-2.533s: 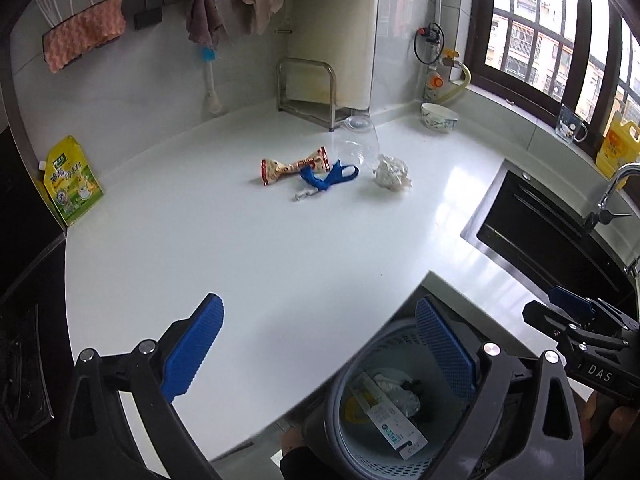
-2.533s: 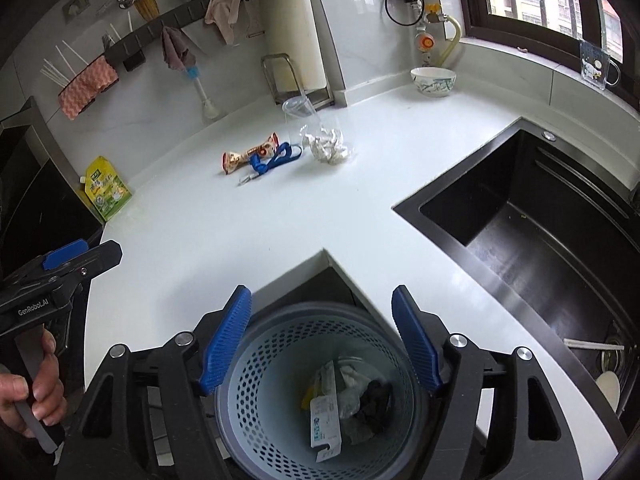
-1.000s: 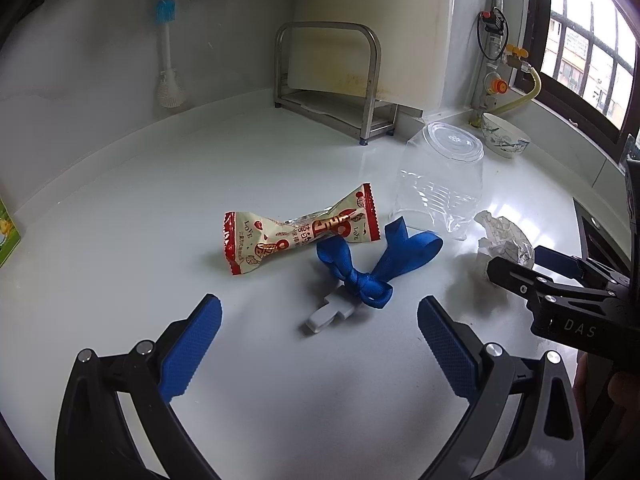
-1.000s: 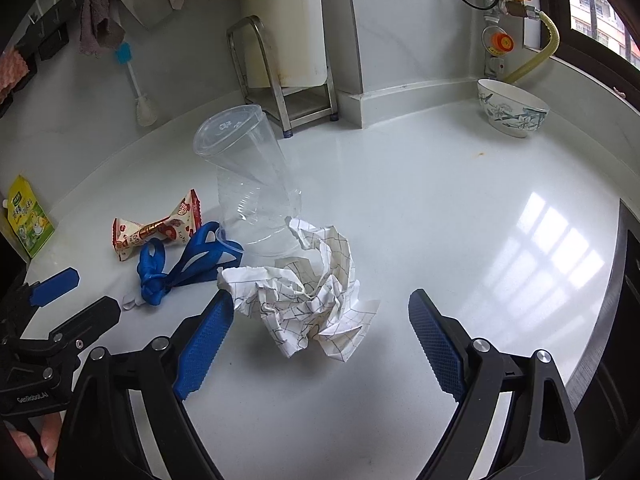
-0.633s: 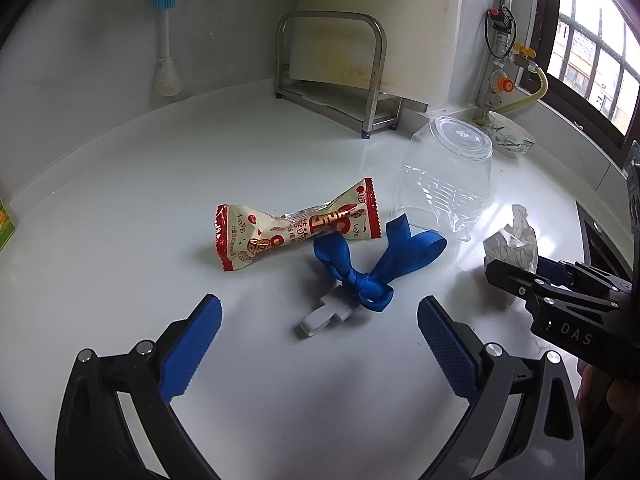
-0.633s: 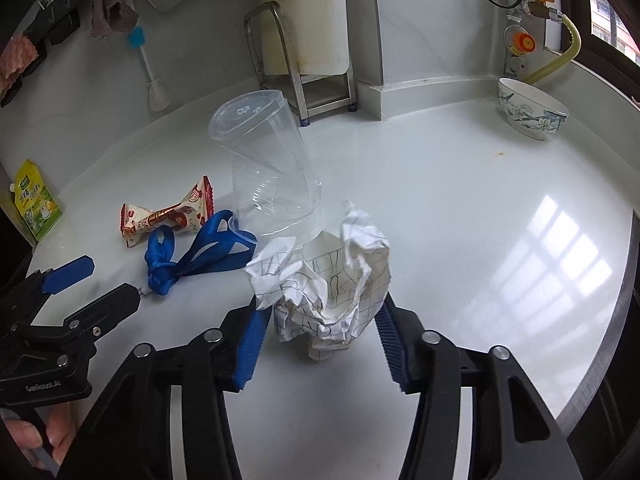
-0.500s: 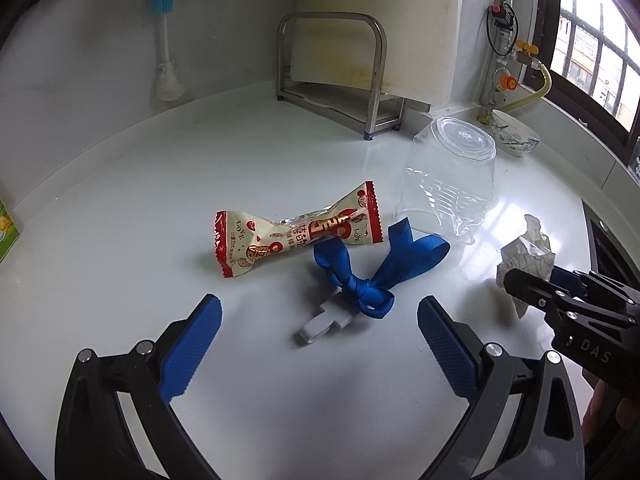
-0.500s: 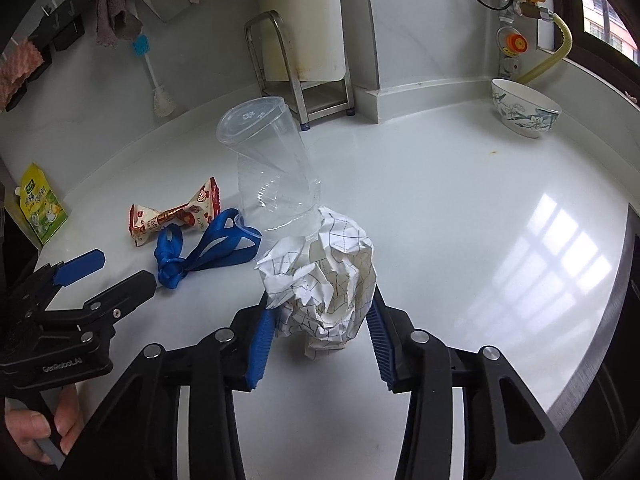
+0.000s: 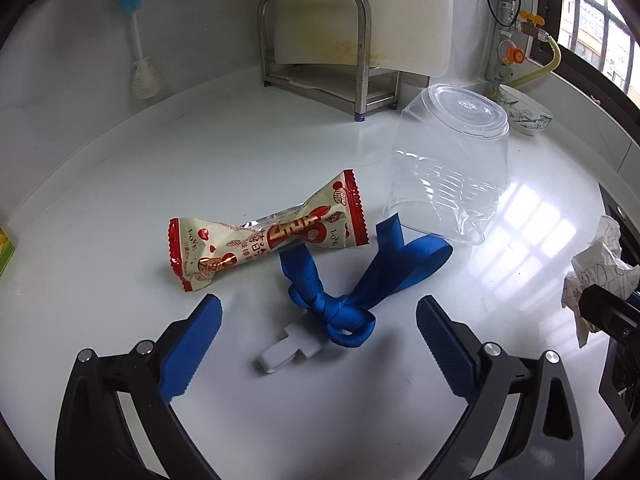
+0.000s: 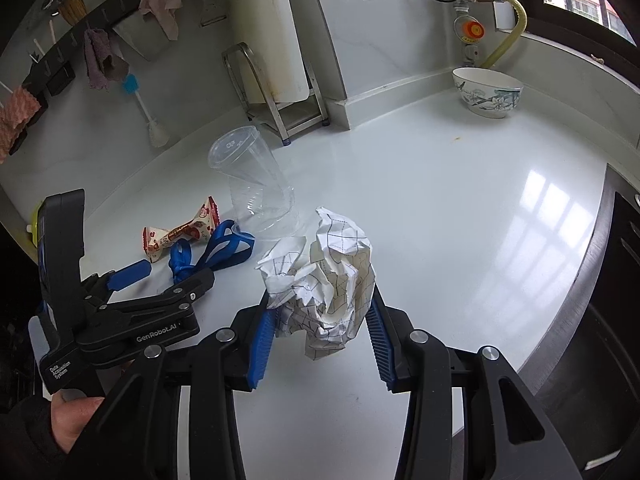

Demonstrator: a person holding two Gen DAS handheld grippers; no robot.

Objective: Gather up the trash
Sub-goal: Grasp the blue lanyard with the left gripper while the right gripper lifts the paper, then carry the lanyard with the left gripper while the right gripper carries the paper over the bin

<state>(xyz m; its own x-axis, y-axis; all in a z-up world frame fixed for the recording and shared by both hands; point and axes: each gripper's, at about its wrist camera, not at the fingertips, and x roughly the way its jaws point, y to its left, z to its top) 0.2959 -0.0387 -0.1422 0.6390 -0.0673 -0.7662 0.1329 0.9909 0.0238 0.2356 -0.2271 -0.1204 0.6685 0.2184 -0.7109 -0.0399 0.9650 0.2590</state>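
One piece of trash has just left the counter: the crumpled paper (image 10: 322, 276), which a second ago lay loose between spread pads, is now pinched from both sides by the right gripper (image 10: 320, 328) and hangs clear of the white countertop (image 10: 460, 208). That means the grab is done, and what remains for this piece, as I judge it, is the carry to a bin (none is in view now).

The left gripper (image 9: 316, 344) has crept closer to its own target over the same second. Its fingers are spread wide, pinching nothing, with the blue ribbon (image 9: 352, 280) and its white clip (image 9: 288, 350) lying on the counter between them. A squeeze looks like the next move, though the flat ribbon may slip out if the pads close only on the clip.

Counting what still lies on the counter:
- one red-and-cream snack wrapper (image 9: 268, 236), touching the ribbon's upper end
- one blue ribbon, knotted, with one clip
- one clear plastic cup (image 9: 448, 168), upside down and dented, just beside the ribbon

So three items wait and one is held. One patterned bowl (image 10: 488, 98) sits well apart near the wall; it does not look like trash.
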